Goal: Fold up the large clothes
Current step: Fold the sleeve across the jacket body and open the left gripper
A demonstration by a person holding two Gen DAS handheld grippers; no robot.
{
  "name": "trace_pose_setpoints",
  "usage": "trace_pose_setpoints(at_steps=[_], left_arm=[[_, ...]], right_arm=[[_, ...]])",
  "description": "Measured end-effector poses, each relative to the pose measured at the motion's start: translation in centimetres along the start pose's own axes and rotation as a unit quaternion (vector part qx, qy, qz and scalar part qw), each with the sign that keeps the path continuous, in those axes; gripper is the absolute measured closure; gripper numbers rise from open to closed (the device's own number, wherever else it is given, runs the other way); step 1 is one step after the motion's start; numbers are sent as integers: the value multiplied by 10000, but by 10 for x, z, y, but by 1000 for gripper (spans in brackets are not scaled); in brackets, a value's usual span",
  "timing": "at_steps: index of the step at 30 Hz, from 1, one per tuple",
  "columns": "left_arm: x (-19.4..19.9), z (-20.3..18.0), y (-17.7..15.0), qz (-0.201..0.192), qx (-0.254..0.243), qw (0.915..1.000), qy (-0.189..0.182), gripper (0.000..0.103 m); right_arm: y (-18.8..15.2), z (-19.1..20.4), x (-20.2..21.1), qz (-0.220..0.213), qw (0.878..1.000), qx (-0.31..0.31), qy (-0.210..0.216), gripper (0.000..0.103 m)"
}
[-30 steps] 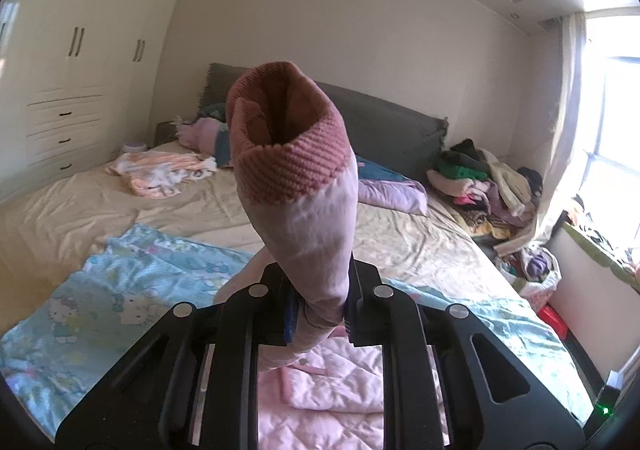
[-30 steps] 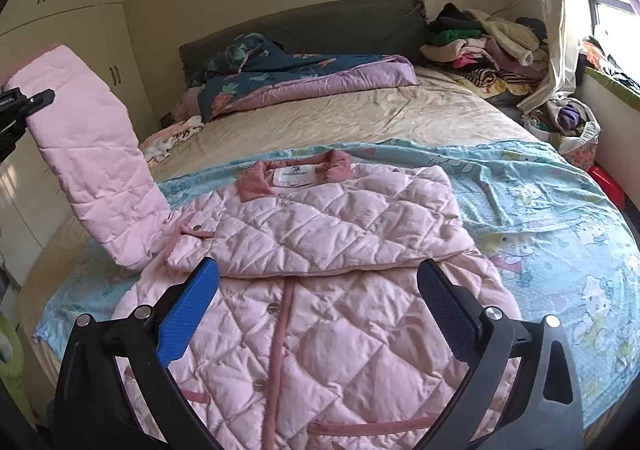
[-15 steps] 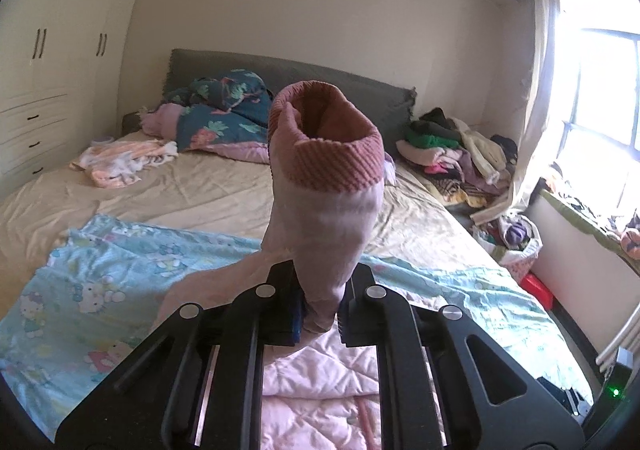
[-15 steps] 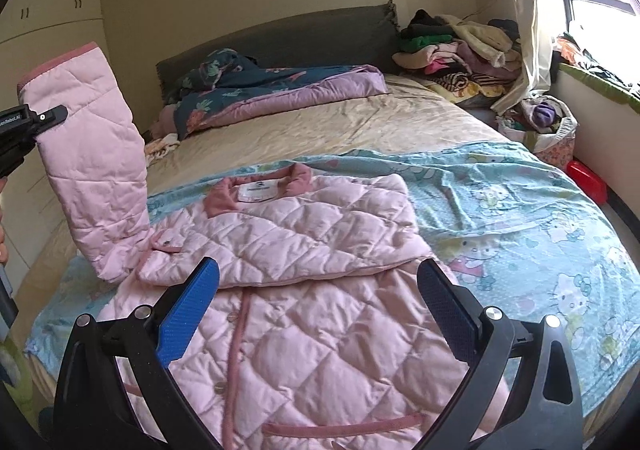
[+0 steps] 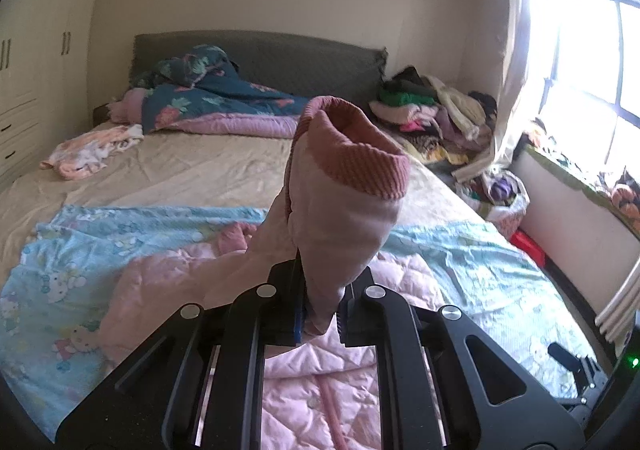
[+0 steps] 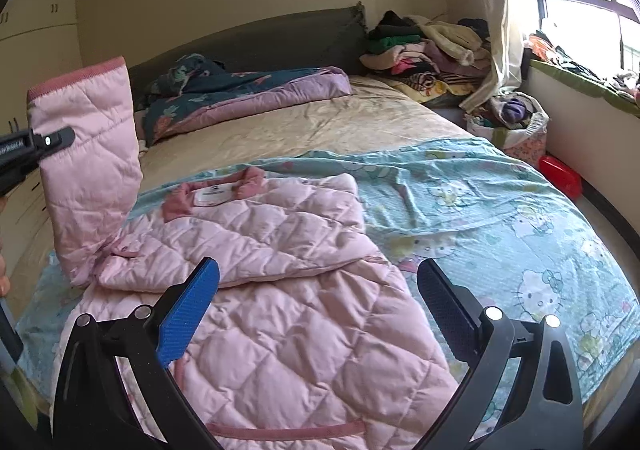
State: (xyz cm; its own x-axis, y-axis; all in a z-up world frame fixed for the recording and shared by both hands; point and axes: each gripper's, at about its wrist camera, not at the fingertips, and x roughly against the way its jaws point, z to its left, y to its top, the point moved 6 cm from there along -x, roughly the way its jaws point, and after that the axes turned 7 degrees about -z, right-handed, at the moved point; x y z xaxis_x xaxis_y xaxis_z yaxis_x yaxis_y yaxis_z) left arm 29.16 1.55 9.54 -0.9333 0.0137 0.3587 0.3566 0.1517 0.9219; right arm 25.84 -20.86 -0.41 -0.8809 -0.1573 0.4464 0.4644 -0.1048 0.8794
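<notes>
Left gripper (image 5: 319, 320): jaws clenched on the sleeve (image 5: 344, 210) of the pink quilted jacket (image 6: 280, 290), cuff (image 5: 360, 154) standing up beyond the tips. Right gripper (image 6: 318, 306): jaws released, wide apart, nothing between the pads; the jacket's body lies below and ahead of them. Blue cartoon sheet (image 6: 500, 210): spread under the jacket. Beyond: beige bed (image 6: 320, 126), dark floral quilt (image 5: 224, 98), grey headboard (image 5: 280, 54), heap of clothes (image 6: 424, 46) ahead and right.

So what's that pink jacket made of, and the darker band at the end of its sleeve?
The pink jacket looks like padded, quilted fabric with a faint sheen, probably synthetic: stitched diamond puffs show. The cuff on the sleeve looks like matte ribbed knit, with fine parallel ridges.
</notes>
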Motion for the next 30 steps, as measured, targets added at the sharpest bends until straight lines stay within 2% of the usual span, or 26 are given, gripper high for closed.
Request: trace_pose_setpoints(at_steps=[14, 17, 23, 26, 28, 30], left_arm=[[-47, -52, -64, 775, -719, 9943, -153, 97], [-57, -59, -80, 963, -836, 9916, -209, 95], [-72, -78, -106, 1294, -1252, 9834, -203, 84], [-74, -86, -121, 1466, -1466, 9780, -219, 67], [-71, -93, -127, 1523, -1575, 9752, -316, 33], [-65, -102, -131, 1517, -1769, 9713, -474, 29]], right_arm=[[-15, -42, -21, 188, 9990, -252, -330, 4], [-18, -47, -25, 217, 9987, -280, -365, 4], [-23, -58, -31, 312, 9979, -395, -407, 4], [-24, -68, -32, 316, 9973, -458, -477, 4], [-24, -75, -32, 314, 9968, -517, -525, 4], [-25, -81, -32, 320, 9962, -591, -558, 4]])
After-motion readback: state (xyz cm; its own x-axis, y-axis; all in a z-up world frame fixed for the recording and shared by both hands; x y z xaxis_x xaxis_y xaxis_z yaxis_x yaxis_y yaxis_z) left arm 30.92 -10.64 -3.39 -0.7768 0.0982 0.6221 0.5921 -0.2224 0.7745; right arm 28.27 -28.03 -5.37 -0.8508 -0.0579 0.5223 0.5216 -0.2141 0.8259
